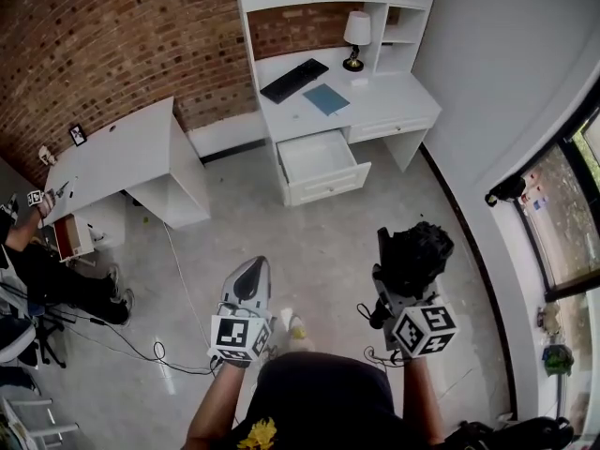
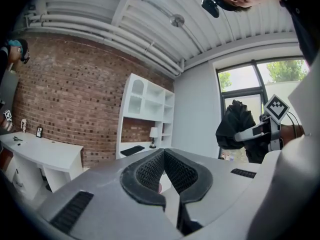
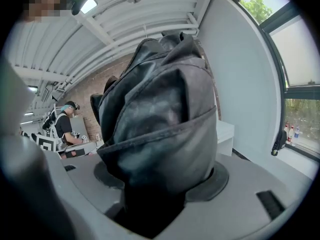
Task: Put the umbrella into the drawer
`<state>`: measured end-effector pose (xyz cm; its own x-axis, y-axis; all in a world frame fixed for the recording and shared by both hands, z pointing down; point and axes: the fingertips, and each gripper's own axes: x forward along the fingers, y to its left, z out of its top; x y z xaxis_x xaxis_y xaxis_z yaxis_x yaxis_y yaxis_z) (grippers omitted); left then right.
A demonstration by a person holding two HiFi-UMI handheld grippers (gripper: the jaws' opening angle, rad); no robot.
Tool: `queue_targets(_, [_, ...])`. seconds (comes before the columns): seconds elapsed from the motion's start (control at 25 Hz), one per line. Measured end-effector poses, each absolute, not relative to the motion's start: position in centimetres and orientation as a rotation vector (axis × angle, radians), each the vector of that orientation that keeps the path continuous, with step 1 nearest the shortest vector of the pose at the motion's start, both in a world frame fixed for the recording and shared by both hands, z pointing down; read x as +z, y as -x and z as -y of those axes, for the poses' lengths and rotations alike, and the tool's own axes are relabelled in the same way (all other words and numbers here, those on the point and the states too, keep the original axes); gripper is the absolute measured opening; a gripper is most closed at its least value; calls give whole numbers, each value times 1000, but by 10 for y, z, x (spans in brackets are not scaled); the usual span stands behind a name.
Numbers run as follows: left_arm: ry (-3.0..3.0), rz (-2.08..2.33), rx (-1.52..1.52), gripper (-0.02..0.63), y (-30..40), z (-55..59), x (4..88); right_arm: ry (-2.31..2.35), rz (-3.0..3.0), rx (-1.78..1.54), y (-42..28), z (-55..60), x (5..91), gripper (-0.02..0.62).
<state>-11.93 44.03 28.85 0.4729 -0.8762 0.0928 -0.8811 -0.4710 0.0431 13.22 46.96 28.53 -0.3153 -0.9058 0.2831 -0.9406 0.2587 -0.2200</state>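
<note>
A folded black umbrella (image 1: 414, 249) is clamped in my right gripper (image 1: 403, 284), held above the grey floor; in the right gripper view the umbrella (image 3: 160, 109) fills the space between the jaws and hides what lies ahead. My left gripper (image 1: 253, 268) hangs beside it to the left, shut and empty, its tips (image 2: 162, 154) touching. The open white drawer (image 1: 323, 178) juts out of a white desk with a hutch (image 1: 375, 92) some way ahead of both grippers. The drawer's inside looks bare.
On the desk lie a black keyboard (image 1: 293, 80), a blue notebook (image 1: 326, 98) and a lamp (image 1: 355, 37). A second white desk (image 1: 122, 153) stands at the left, with a seated person (image 1: 37, 270) and floor cables (image 1: 141, 350). Wall and window (image 1: 562, 214) bound the right.
</note>
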Motion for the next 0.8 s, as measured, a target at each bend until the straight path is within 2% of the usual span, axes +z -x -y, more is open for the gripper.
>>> queue_targets(0.4, [-2631,1447,102,15,169,-367,308,-1883,2438,593,-65,-390,284,279])
queue_targets(0.8, [-2673,1496,5,15,193,-294,289,-1866,2473,537,-42,-341,268,279])
